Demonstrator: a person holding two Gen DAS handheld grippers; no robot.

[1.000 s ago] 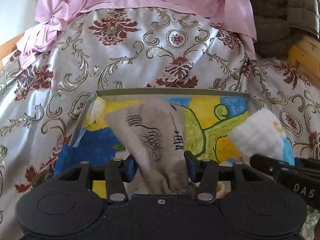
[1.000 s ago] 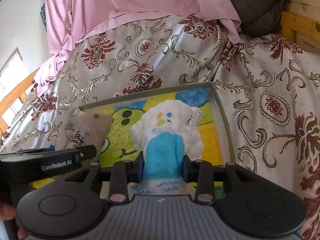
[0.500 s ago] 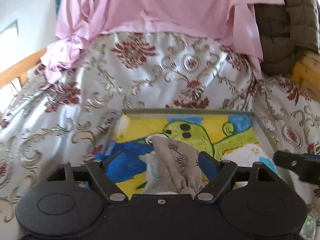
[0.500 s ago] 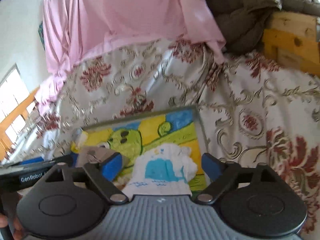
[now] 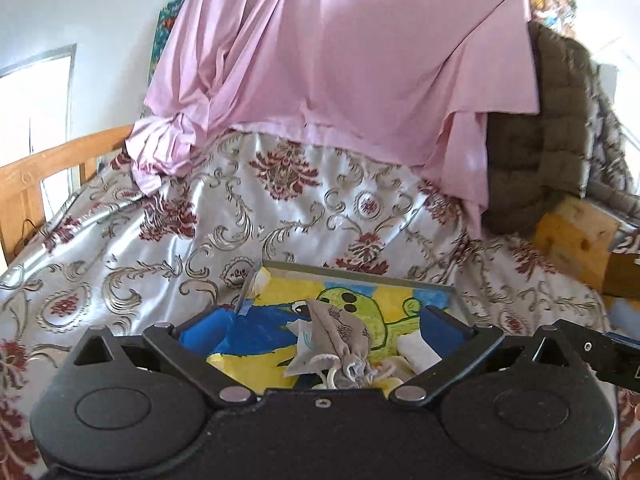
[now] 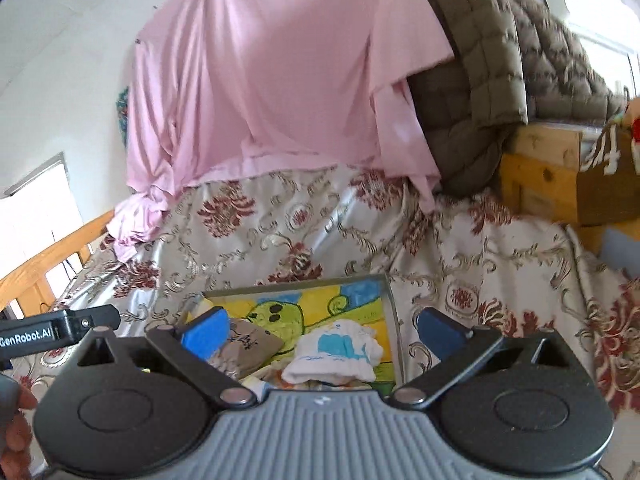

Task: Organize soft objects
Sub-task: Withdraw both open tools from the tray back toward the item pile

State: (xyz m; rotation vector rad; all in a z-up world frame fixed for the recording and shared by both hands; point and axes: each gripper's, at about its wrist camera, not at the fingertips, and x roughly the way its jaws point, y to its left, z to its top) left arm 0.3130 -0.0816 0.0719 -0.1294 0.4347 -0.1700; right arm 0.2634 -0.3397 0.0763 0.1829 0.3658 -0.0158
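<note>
A grey-beige drawstring pouch [image 5: 340,344] lies in a shallow tray [image 5: 360,270] lined with a yellow, green and blue drawing; it also shows in the right wrist view [image 6: 250,346]. A white sock with a blue patch [image 6: 340,354] lies beside it in the tray [image 6: 390,308]; only its white edge [image 5: 418,354] shows in the left wrist view. My left gripper [image 5: 320,328] is open wide above the pouch, holding nothing. My right gripper [image 6: 324,328] is open wide above the sock, holding nothing.
The tray sits on a floral satin bedspread [image 5: 160,248]. A pink sheet [image 5: 340,60] and a brown quilted cover [image 6: 480,60] hang behind. A wooden bed frame [image 6: 536,172] and a cardboard box [image 6: 608,176] stand at right, and a wooden rail [image 5: 40,176] at left.
Both grippers opened, letting go of the pouch and the sock, which now lie in the tray. Both grippers have drawn back and up from the tray.
</note>
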